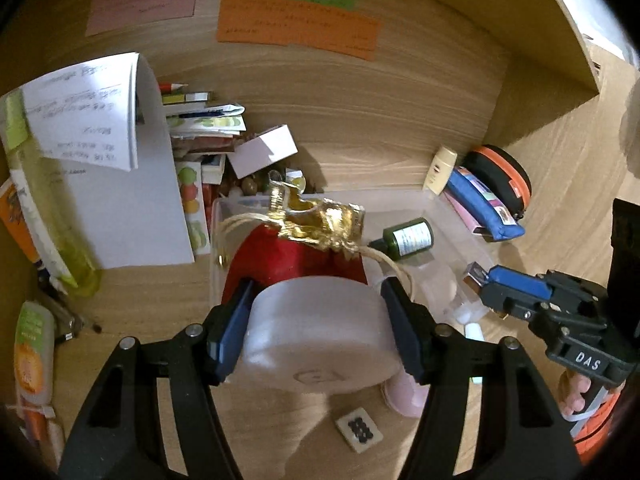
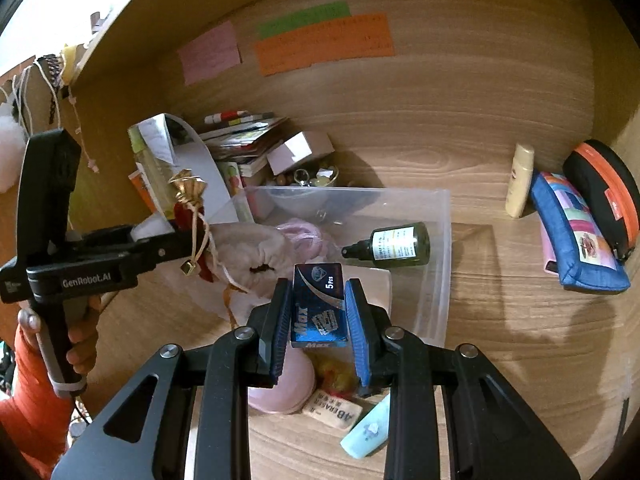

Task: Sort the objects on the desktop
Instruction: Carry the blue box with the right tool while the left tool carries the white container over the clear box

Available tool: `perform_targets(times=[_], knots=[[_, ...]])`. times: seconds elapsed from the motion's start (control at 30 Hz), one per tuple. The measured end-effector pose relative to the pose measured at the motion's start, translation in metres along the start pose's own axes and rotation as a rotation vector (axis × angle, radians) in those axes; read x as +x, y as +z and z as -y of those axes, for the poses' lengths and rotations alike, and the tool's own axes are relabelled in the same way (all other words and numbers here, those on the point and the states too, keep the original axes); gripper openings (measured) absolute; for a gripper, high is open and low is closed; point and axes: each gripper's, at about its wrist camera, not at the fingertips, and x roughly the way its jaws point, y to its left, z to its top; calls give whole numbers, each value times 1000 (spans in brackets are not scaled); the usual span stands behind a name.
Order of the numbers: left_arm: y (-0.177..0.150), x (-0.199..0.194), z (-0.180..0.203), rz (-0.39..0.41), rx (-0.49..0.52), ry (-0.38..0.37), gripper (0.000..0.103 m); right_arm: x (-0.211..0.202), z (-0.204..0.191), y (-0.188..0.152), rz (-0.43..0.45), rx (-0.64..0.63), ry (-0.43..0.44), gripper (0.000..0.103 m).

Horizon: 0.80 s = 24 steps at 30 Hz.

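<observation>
My left gripper is shut on a round white-based ornament with a red body and gold top, held over the clear plastic bin; it also shows in the right wrist view. My right gripper is shut on a small blue razor-blade box, held at the bin's near edge. The bin holds a dark green bottle, a beige plush item and pink yarn.
Papers, notebooks and small boxes are piled at the back left. A cream tube, blue pouch and black-orange case lie at the right. A pink pad, eraser and mint tube lie near me. Coloured notes hang on the back wall.
</observation>
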Motion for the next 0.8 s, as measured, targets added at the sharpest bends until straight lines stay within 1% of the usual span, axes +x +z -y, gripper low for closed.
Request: perform_targets(times=[0.23,0.4,0.5,0.6,0.67,0.8], knots=[[10,19,1,-12,23,20,63,19,5,9,-41,-4,-39,25],[16,40,-6,-47,18,37,64,40,11,18,-88,-7,-81,25],[15,49,-7,-60,29,45,65,51,13,22,-104,-12,-98,25],[12,60,-5,-78,55,74,67,61,16,24,-120,-6,-104,25],[9,65,-5,-90,60,74,68,67,15,24,-131,-11,-115,25],[6,68,-7,-95,52,71,69,71,12,24,-121,-29,-133,25]])
